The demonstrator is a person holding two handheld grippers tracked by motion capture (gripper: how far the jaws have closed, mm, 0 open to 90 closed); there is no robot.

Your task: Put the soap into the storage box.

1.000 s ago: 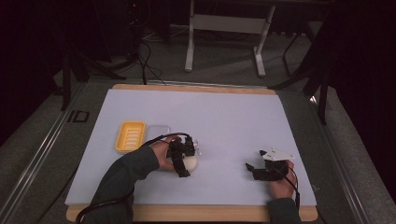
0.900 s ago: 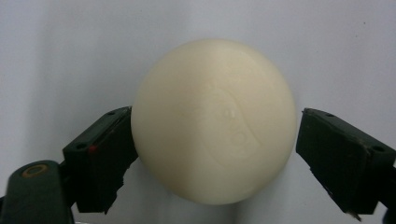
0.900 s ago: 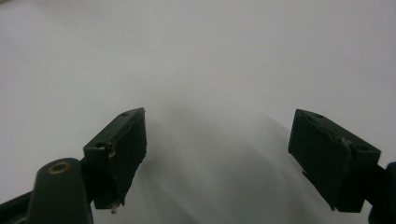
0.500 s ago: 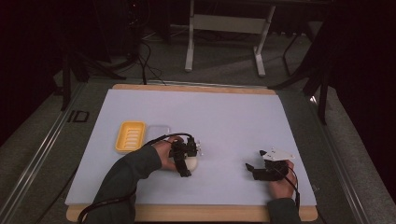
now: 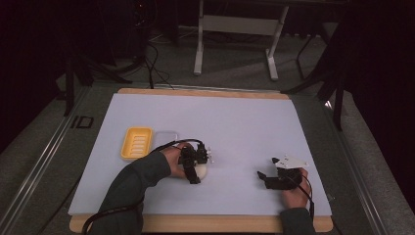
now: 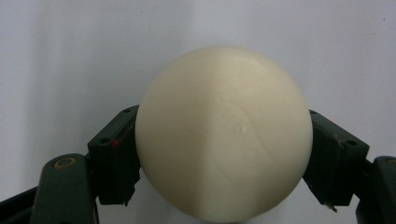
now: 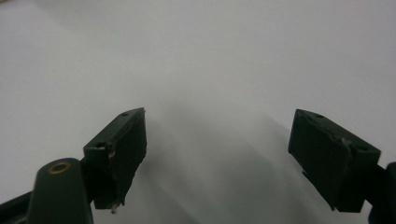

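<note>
A round cream bar of soap (image 6: 224, 116) with faint embossed lettering lies on the white table sheet (image 5: 235, 122). My left gripper (image 6: 223, 161) has just been closing on it, and both black pads (image 6: 116, 158) now press against its sides. In the high view the left gripper (image 5: 195, 172) points down at the soap (image 5: 202, 171), just left of the sheet's middle near the front. My right gripper (image 5: 265, 177) rests low over the sheet at the front right. Its jaws (image 7: 217, 156) stand open with nothing between them.
A yellow ridged soap dish (image 5: 136, 143) sits on the sheet just left of my left hand, with a clear tray (image 5: 168, 136) beside it. The wooden table edge (image 5: 205, 223) runs along the front. A metal stand (image 5: 235, 29) and cables lie on the floor beyond.
</note>
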